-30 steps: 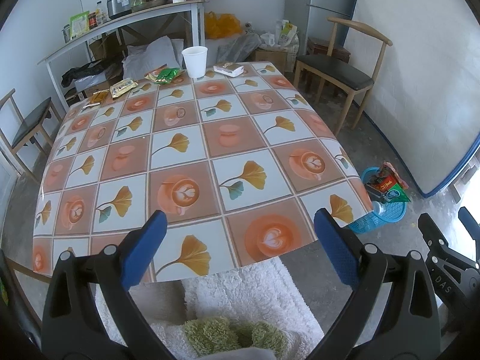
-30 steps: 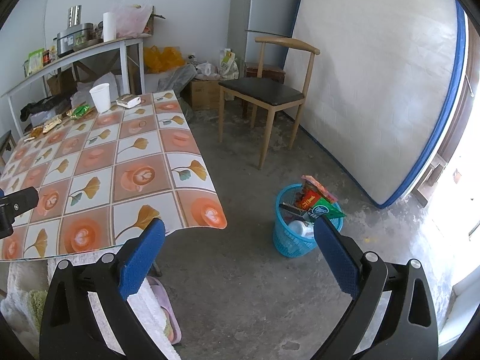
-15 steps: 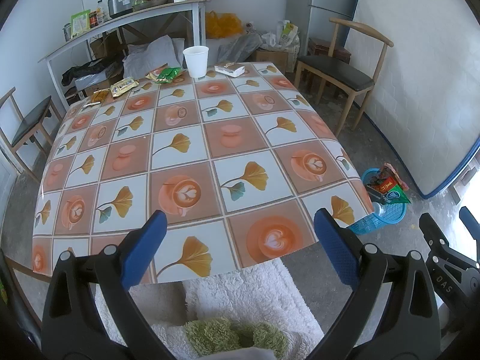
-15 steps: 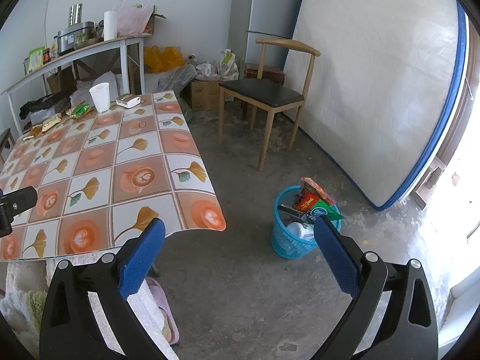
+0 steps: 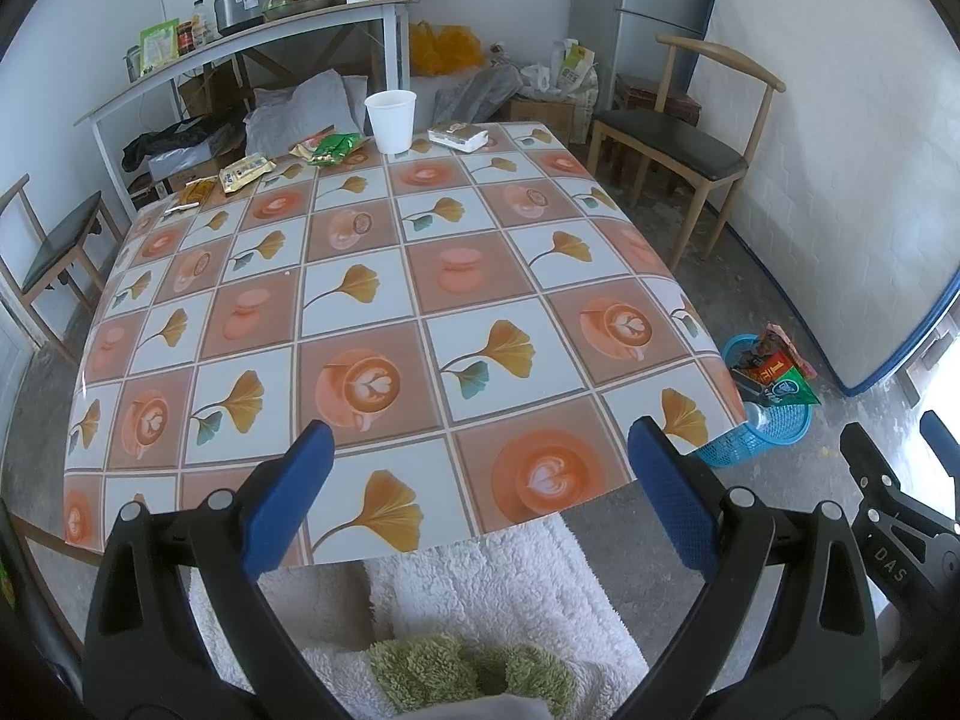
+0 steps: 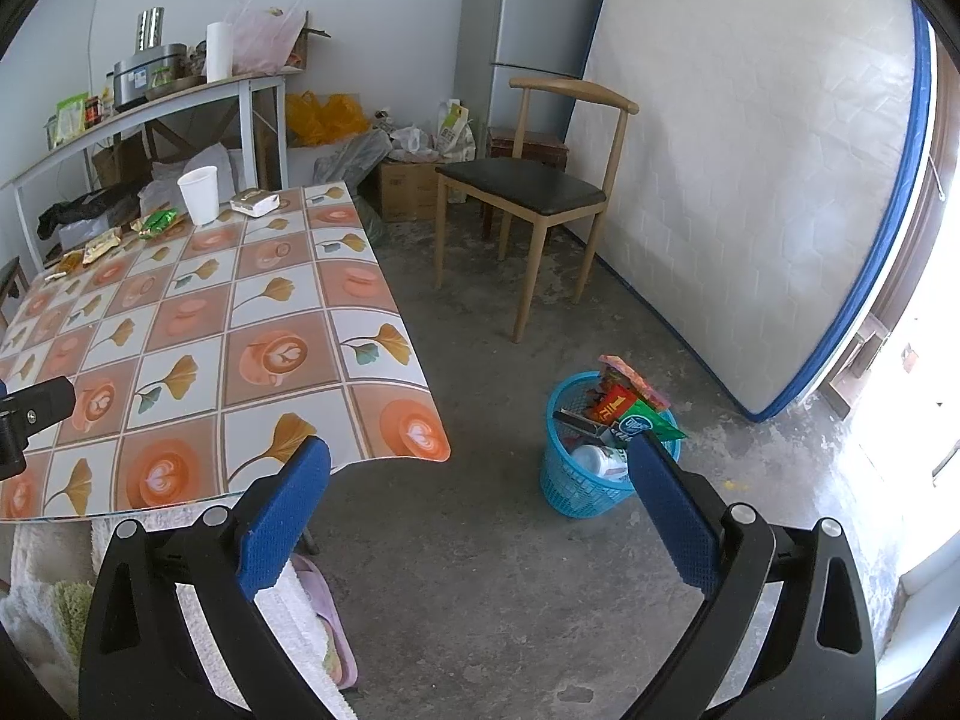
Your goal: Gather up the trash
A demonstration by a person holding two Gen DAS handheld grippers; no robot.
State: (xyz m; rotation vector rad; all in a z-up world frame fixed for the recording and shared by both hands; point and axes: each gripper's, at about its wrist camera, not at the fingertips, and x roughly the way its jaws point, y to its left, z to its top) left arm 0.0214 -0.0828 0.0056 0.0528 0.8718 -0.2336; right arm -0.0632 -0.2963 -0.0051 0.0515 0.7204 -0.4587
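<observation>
While both tools hang back from the table's near edge, nothing is gripped.
Trash left: a paper cup (image 5: 390,120), a green wrapper (image 5: 332,148), a yellow snack packet (image 5: 245,168) and a white packet (image 5: 457,135) lie along the far edge of the table (image 5: 372,324).
Trash done: the blue basket (image 6: 600,468) on the floor right of the table already holds wrappers and a bottle.
Progress: judged about midway.
Left gripper (image 5: 480,468): jaws wide apart, empty.
Right gripper (image 6: 480,480): jaws wide apart, empty.
Views: only the right view shows the fridge (image 6: 528,36) and the basket's contents clearly.
</observation>
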